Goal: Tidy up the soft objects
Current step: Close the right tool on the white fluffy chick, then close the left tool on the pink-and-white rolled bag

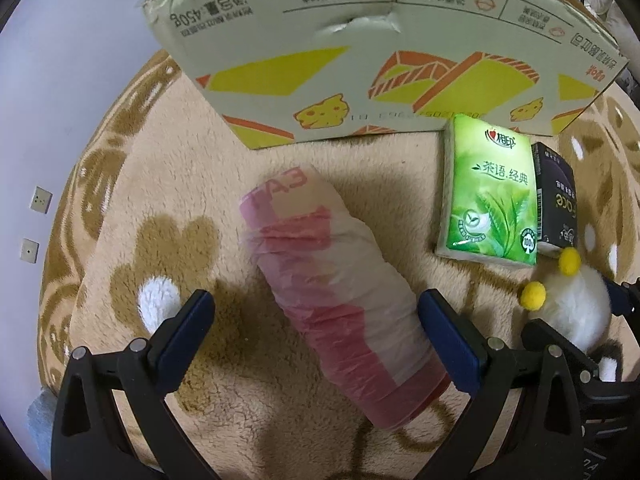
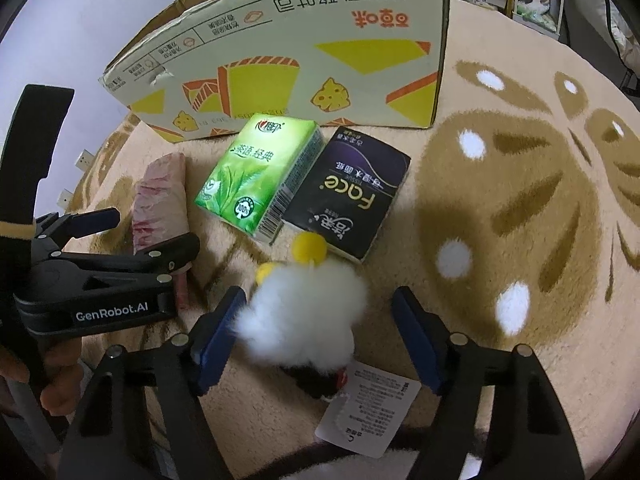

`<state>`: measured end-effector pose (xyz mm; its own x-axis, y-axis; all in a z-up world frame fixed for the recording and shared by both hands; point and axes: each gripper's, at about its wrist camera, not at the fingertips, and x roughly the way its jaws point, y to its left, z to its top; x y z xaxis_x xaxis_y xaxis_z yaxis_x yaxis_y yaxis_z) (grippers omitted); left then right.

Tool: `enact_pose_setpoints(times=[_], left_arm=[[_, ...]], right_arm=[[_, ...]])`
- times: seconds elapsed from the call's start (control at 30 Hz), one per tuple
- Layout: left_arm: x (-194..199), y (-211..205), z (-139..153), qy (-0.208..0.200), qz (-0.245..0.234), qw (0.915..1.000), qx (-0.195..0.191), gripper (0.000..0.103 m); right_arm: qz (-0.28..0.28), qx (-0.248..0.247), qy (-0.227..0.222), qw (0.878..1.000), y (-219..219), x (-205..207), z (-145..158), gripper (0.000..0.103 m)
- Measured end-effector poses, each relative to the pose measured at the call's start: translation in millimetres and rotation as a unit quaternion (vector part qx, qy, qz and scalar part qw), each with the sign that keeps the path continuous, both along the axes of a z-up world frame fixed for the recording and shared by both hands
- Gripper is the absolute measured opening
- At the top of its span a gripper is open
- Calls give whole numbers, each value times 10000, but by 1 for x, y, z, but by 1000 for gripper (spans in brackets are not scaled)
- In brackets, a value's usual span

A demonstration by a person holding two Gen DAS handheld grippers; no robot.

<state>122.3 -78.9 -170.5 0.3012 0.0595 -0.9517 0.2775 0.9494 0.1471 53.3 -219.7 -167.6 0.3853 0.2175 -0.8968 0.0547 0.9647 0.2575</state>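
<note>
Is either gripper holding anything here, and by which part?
Nothing is gripped. The left gripper straddles the pink-and-white roll, pads clear. The right gripper brackets the white plush toy, right pad clear.

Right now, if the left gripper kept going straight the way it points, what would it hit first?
Most likely the pink-and-white roll, which lies between the left gripper's open jaws on the rug; depth is hard to judge.

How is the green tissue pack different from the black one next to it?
The green tissue pack has leaf pictures; the black tissue pack has white lettering. The green one lies nearer the pink-and-white roll, the black one farther away. Both lie flat on the fleecy blanket, side by side.
</note>
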Motion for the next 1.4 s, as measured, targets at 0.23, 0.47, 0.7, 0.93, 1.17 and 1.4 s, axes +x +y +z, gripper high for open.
enact_pose_setpoints(times=[0.23,0.47,0.7,0.93,1.17,1.4], left_arm=[[0,3,-6,89,-21,9999,82,99],[-12,5,-11,136,-84,9999,56,89],[-26,5,-5,258,-215,9991,-242,49],[-40,11,-2,257,-177,9986,-421,45],[-50,12,8,196,-180,9988,-404,43],[-53,27,25,33,-2,9985,-547,38]], right_arm=[[-16,-119,70,9999,-1,-3,0,57],[-51,-187,104,9998,-6,-6,1,40],[37,-200,-7,9998,-5,-9,7,34],[140,-213,-256,9993,1,-14,19,31],[33,-143,-640,9978,-4,-16,36,30],[-66,-144,-1065,9942,-10,-22,55,30]])
